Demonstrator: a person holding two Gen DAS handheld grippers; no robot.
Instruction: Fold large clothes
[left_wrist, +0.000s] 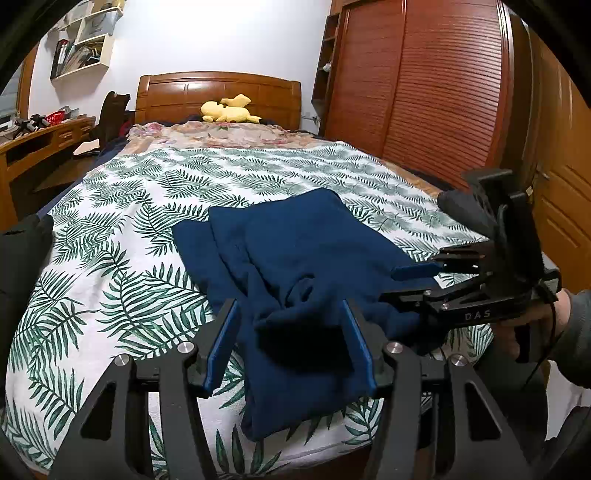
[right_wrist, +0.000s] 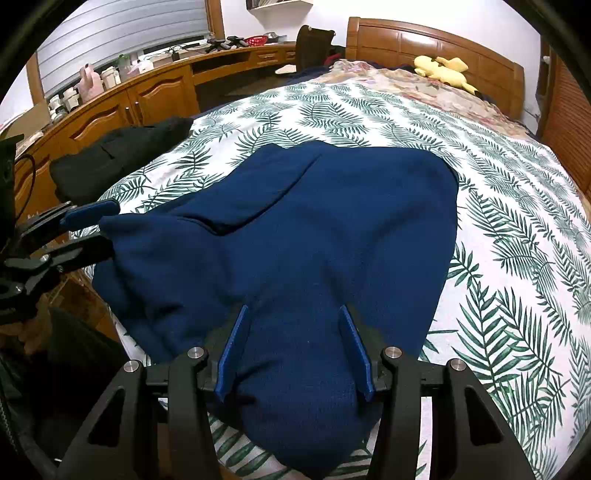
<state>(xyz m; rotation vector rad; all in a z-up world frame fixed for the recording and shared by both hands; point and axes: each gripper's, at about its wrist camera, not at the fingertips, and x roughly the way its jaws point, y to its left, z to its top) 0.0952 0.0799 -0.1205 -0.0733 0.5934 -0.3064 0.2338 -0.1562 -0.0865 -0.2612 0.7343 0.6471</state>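
LEFT WRIST: left tool (left_wrist: 291, 343) astride a bunched edge of the blue garment (left_wrist: 295, 243) on the bed (left_wrist: 110, 258), pads not visibly pressing; right tool (left_wrist: 406, 280) at the neighbouring edge | RIGHT WRIST: right tool (right_wrist: 295, 350) spread, cloth between pads, contact unclear; garment (right_wrist: 314, 221) partly doubled, rumpled | PROGRESS: mid-fold; squaring and further folds remain.

**Navy on green fronds**

The garment (right_wrist: 295, 229) is plain navy. The bedspread (right_wrist: 498, 221) under it is white with green fern leaves. At twelve o'clock, a yellow plush (left_wrist: 229, 109) lies on a faded floral cover (left_wrist: 221, 134). The headboard (left_wrist: 218, 92) is orange-brown wood; gripper pads (left_wrist: 354, 347) are blue, the frames black.
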